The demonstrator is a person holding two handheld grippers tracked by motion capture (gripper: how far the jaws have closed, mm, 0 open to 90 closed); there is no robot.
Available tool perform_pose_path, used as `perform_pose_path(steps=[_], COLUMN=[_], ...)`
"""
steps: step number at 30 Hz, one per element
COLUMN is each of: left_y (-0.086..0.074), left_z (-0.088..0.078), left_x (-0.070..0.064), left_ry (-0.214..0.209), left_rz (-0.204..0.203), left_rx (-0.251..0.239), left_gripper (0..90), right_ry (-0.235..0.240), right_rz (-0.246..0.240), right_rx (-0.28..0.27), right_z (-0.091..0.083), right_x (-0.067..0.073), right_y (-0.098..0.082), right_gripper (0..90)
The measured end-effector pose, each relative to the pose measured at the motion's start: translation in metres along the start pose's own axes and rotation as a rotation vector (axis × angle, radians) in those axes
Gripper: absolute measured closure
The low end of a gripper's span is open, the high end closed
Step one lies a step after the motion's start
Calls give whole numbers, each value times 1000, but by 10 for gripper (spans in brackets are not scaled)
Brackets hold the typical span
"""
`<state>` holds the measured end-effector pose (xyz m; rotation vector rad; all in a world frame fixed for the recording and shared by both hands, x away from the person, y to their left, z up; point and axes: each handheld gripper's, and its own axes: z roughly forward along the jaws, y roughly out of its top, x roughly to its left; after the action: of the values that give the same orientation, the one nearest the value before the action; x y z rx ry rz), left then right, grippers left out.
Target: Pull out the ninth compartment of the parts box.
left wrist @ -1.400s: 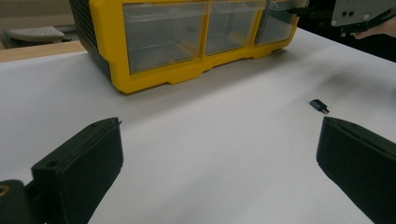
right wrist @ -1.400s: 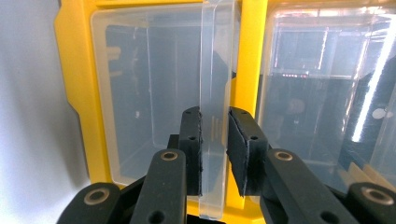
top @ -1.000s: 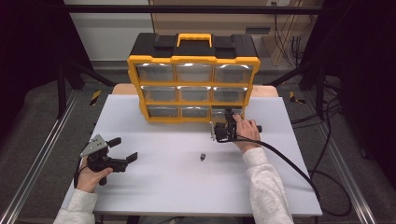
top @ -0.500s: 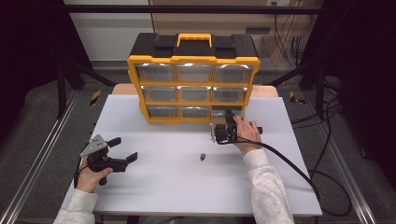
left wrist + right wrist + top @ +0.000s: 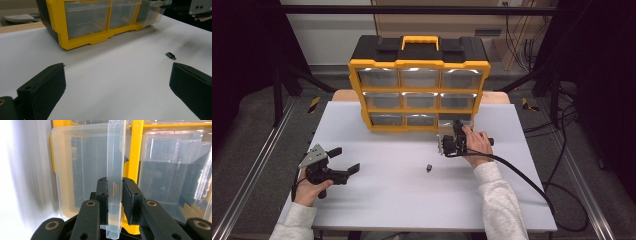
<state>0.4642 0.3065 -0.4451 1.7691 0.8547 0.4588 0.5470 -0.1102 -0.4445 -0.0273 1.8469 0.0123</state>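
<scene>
Right gripper (image 5: pixel 114 202) jaws clamp drawer (image 5: pixel 82 167) front lip, likely to pull it; left gripper (image 5: pixel 117 87) idles, jaws spread.

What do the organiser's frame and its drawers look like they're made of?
The organiser frame looks like moulded plastic, opaque yellow with a slight sheen, and a black top. The drawers look like clear, glossy plastic: the right gripper pinches the pull tab of the drawer and the cabinet shows through it.

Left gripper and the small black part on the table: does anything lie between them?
No. In the high view only bare white table separates the open left gripper from the small black part; the left gripper view agrees.
</scene>
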Motion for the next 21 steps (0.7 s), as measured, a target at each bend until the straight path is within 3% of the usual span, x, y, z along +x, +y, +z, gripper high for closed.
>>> perform_pose_path(steps=[21], left_y=[0], left_z=[0], left_x=[0], left_ry=[3], left_rz=[1], left_rx=[2], left_gripper=[1], right_ry=[10], right_rz=[-11], right_rx=[-12], right_z=[-10], right_x=[1], right_y=[-1], right_gripper=[764])
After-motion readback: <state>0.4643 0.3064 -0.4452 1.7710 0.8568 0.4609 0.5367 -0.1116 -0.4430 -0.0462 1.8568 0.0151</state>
